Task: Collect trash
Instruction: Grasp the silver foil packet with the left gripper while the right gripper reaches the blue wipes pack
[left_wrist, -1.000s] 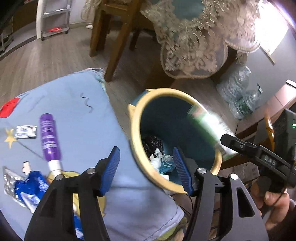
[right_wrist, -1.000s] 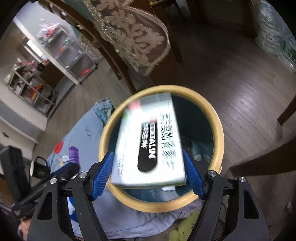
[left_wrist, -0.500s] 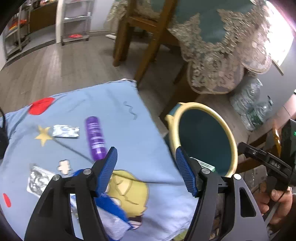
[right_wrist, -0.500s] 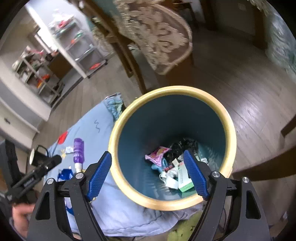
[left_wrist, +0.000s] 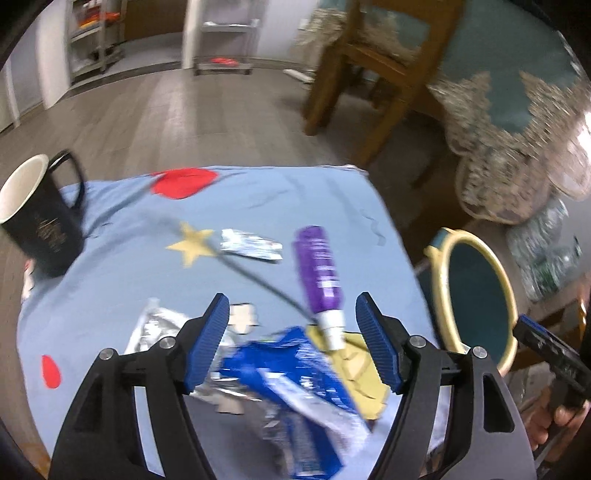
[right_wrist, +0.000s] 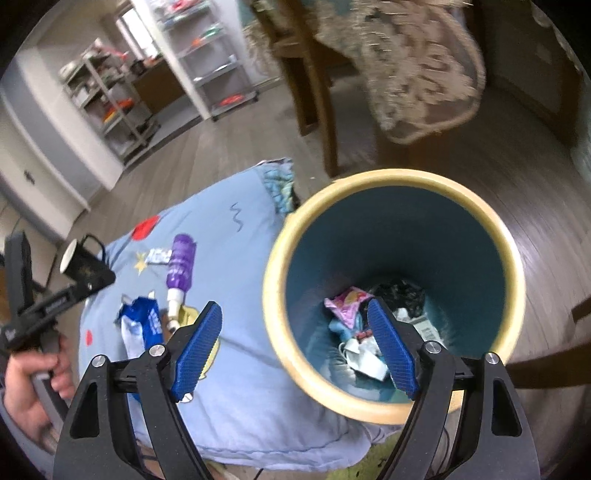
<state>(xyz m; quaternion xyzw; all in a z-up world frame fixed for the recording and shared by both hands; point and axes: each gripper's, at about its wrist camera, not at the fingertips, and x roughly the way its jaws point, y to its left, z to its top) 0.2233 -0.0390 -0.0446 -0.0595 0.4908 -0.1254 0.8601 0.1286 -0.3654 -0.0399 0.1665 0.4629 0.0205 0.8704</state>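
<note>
Box newly binned; half buried

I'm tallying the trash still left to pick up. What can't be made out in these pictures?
- Blue wrapper, left wrist view: blurred, print unreadable.
- Foil wrapper, left wrist view: partly behind the left gripper.
- Bin contents, right wrist view: partly hidden by the right gripper.

Cloth: pale blue, with red blobs and a yellow star. Bottle: purple, white cap. Wrapper: bright blue and white. Mug: black, white inside. Bin: cream rim, teal interior. Gripper pads: ribbed blue.
</note>
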